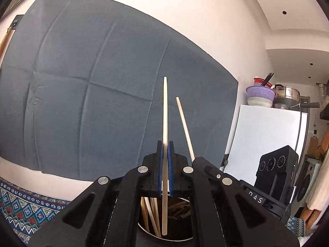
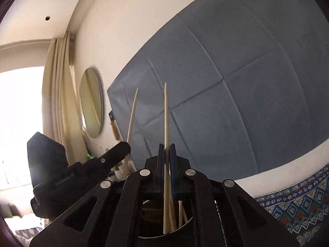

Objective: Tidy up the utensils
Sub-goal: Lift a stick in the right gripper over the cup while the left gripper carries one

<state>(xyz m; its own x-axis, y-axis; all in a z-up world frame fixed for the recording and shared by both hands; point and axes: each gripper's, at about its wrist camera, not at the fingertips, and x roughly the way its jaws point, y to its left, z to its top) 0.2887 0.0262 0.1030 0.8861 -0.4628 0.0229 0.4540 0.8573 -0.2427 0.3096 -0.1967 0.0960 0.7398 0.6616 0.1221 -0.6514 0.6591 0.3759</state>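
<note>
My left gripper (image 1: 165,152) is clamped on a pale wooden chopstick (image 1: 165,111) that stands upright between its blue pads (image 1: 170,160), lower end over a round metal holder (image 1: 144,226) with more chopsticks (image 1: 151,214) leaning inside. My right gripper (image 2: 167,154) pinches a second chopstick (image 2: 166,123) the same way, above the same holder (image 2: 181,227). Each view catches the other gripper's chopstick slanting beside it. Behind hangs a creased blue cloth (image 1: 92,82); a patterned tablecloth (image 2: 298,195) lies below.
</note>
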